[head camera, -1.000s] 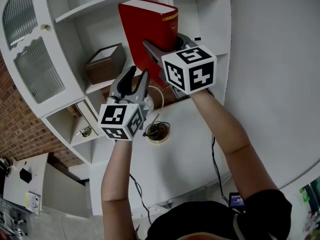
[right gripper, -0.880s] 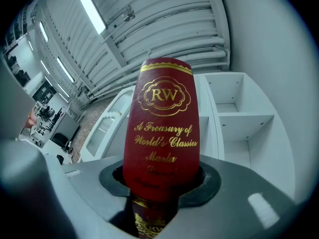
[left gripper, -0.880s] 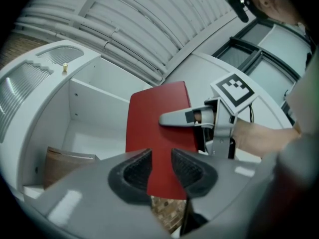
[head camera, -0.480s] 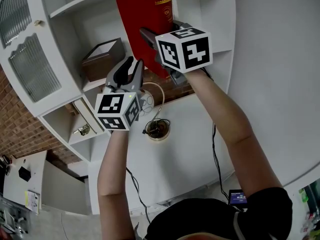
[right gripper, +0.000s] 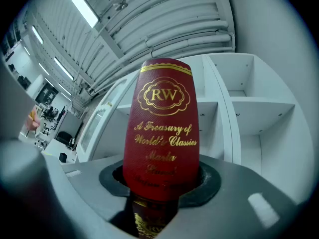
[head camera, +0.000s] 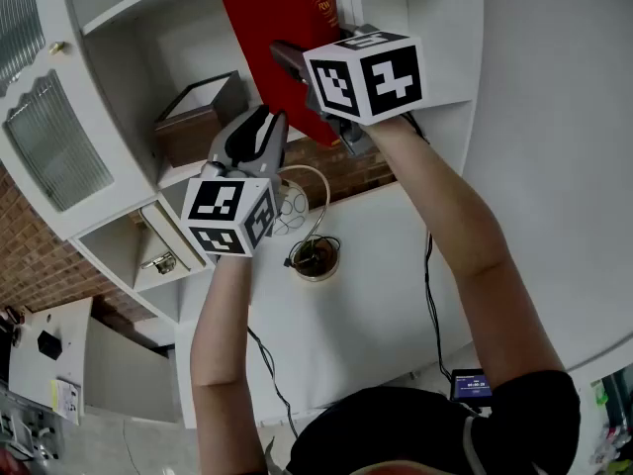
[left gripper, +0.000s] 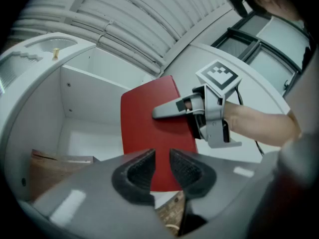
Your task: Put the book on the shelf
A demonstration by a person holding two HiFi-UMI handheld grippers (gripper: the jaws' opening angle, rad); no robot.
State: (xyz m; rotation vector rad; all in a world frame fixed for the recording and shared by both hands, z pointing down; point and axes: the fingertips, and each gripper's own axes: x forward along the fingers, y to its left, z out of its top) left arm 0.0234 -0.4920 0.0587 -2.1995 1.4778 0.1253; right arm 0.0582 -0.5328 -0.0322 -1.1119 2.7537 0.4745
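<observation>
A red book (head camera: pixel 277 38) with gold lettering on its spine (right gripper: pixel 162 133) is held upright in front of the white shelf unit (head camera: pixel 148 8). My right gripper (head camera: pixel 312 67) is shut on its lower part, one finger lying across the red cover (left gripper: pixel 149 128). The book's top edge runs out of the head view at the top. My left gripper (head camera: pixel 259 132) hangs below and left of the book without touching it. Its jaws (left gripper: pixel 162 158) are closing to a narrow gap with nothing between them. From the left gripper view, the right gripper (left gripper: pixel 184 108) clamps the book's right edge.
An open brown box (head camera: pixel 198 117) stands on a lower shelf left of the book. A glazed cabinet door (head camera: pixel 40 127) lies further left. Below, a white table carries a round dish (head camera: pixel 314 260) with cables. Open white compartments (right gripper: pixel 254 118) lie right of the book.
The right gripper has carried the book up and a little left, toward the upper shelf. The left gripper drifted slightly left and its jaws narrowed.
</observation>
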